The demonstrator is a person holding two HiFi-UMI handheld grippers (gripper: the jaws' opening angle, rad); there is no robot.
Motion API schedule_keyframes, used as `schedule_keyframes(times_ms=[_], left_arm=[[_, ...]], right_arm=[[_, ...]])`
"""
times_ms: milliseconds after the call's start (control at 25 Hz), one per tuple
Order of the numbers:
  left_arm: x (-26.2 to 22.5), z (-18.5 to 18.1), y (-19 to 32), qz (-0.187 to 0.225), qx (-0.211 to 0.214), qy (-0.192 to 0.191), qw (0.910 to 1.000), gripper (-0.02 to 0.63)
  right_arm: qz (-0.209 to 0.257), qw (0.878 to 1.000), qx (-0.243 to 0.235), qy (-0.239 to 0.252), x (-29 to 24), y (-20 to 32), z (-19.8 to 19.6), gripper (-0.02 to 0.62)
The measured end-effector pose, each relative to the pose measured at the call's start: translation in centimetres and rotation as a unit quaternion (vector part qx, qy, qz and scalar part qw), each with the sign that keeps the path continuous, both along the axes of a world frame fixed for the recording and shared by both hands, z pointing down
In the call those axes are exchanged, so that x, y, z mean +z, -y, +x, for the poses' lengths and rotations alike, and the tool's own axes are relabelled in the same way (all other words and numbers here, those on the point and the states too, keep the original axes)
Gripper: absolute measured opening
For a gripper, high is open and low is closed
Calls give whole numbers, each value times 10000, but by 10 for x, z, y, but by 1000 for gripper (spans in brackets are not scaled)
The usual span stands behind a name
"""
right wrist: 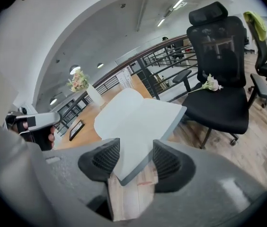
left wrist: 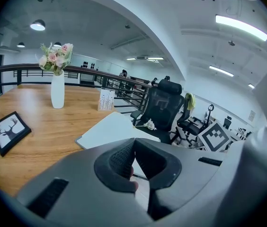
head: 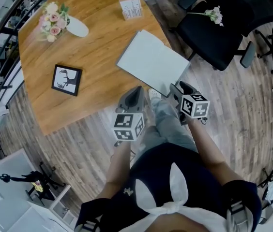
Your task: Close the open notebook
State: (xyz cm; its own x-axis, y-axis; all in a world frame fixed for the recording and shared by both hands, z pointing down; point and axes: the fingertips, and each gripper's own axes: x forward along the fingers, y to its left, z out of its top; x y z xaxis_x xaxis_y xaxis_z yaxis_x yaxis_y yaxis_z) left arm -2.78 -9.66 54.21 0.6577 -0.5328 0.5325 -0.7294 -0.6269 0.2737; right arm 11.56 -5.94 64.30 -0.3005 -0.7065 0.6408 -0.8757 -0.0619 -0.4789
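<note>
The notebook (head: 151,62) lies open on the wooden surface (head: 93,47), by the edge nearest the person. One corner sticks out over the floor. The right tongs (right wrist: 136,162) are spread apart with that corner between them, not squeezed. The left tongs (left wrist: 133,143) are pressed together with nothing in them. A flower vase (head: 76,28) and a picture frame (head: 67,79) sit farther back.

No words can be read. The little card (head: 130,7) on the table (head: 102,81) has print, but it is too small and blurry to read.
</note>
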Motion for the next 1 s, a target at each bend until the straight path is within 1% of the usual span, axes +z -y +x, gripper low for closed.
schedule_keyframes(times_ms=[400, 760, 880, 1000], left_arm=[[9, 2, -4, -78, 9, 21, 10000, 17], [11, 1, -2, -110, -7, 28, 9999, 17], [12, -2, -1, -123, -29, 33, 9999, 17], [12, -4, -1, -125, -40, 47, 9999, 18]], right_arm=[[-497, 9965, 302, 593, 34, -10, -1, 232], [-600, 9844, 575, 1548, 50, -10, -9, 230], [-637, 9816, 600, 1697, 54, -12, -10, 215], [-577, 9803, 545, 1810, 52, -10, -13, 178]])
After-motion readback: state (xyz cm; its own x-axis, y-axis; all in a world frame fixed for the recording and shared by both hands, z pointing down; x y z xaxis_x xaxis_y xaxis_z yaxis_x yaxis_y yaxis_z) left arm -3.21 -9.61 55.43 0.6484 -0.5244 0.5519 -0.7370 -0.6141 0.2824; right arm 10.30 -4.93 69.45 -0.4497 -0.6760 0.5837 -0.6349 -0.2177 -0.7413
